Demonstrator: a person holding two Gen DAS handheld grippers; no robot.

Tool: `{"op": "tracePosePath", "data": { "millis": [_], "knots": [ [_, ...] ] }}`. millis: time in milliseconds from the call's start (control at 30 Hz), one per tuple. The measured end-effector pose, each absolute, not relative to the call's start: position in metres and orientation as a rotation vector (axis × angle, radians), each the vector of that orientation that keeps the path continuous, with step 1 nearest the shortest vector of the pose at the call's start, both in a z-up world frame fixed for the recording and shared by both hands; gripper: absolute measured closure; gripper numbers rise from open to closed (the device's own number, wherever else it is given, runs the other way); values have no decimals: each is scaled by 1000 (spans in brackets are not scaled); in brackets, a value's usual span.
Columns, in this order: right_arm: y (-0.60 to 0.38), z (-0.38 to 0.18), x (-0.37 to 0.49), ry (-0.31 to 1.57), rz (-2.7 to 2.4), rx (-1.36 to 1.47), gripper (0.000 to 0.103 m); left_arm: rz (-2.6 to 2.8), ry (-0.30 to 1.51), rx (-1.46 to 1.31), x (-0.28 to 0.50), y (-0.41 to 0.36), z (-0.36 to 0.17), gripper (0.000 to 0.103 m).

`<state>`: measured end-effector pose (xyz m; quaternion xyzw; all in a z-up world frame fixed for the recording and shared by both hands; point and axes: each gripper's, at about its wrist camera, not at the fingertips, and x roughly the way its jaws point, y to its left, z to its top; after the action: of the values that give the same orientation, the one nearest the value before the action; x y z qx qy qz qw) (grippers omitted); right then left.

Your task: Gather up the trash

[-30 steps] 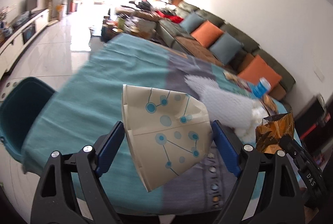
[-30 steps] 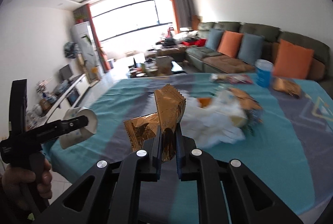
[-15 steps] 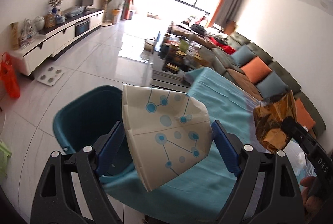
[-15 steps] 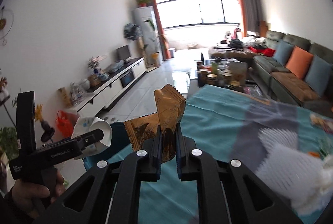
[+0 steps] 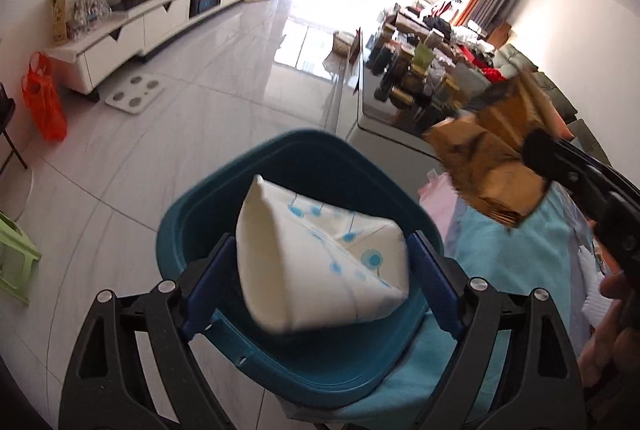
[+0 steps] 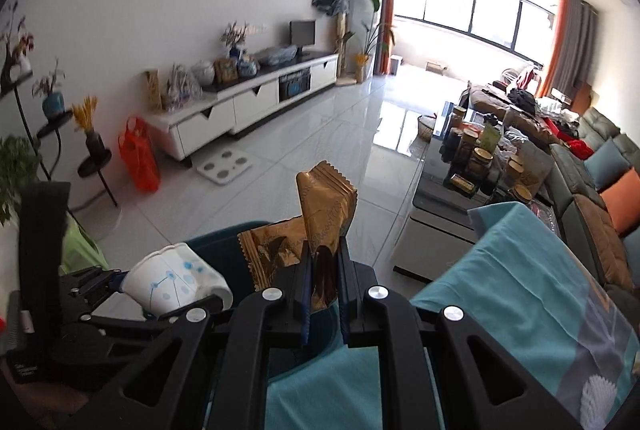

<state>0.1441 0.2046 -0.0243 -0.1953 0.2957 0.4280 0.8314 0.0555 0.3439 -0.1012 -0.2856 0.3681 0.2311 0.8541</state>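
Both grippers have swung away from the table and now sit over the teal bin (image 5: 188, 230). The left gripper (image 5: 320, 270) has spread its jaws, so the crushed paper cup (image 5: 316, 262), tilted since a moment ago, looks loose and about to drop in. Right of the bin, the right gripper (image 6: 324, 294) still pinches the gold wrappers (image 6: 320, 214) tightly; they go next.

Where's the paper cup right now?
Between the left gripper's open fingers, the paper cup sits directly over the teal bin, left of the gold wrappers.
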Motion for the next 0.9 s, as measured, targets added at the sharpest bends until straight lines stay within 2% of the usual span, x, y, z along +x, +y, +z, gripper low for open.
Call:
{"op": "tracePosePath", "data": {
  "millis": [67, 133, 267, 467, 633, 767, 900],
  "knots": [
    [224, -41, 147, 663, 906, -468, 92, 485, 786, -619, 57, 351, -109, 13],
    [236, -54, 151, 709, 910, -502, 87, 489, 789, -613, 59, 351, -115, 8],
    [243, -62, 151, 729, 910, -492, 68, 515, 784, -593, 58, 349, -120, 7],
    [235, -54, 154, 757, 944, -403, 68, 562, 759, -572, 45, 349, -110, 6],
    [219, -37, 151, 725, 962, -328, 61, 596, 722, -579, 27, 343, -92, 6],
    [191, -21, 146, 670, 977, -258, 44, 600, 679, -545, 19, 335, -69, 6],
    [149, -7, 138, 606, 955, -198, 33, 566, 631, -480, 18, 308, -38, 6]
  ]
}}
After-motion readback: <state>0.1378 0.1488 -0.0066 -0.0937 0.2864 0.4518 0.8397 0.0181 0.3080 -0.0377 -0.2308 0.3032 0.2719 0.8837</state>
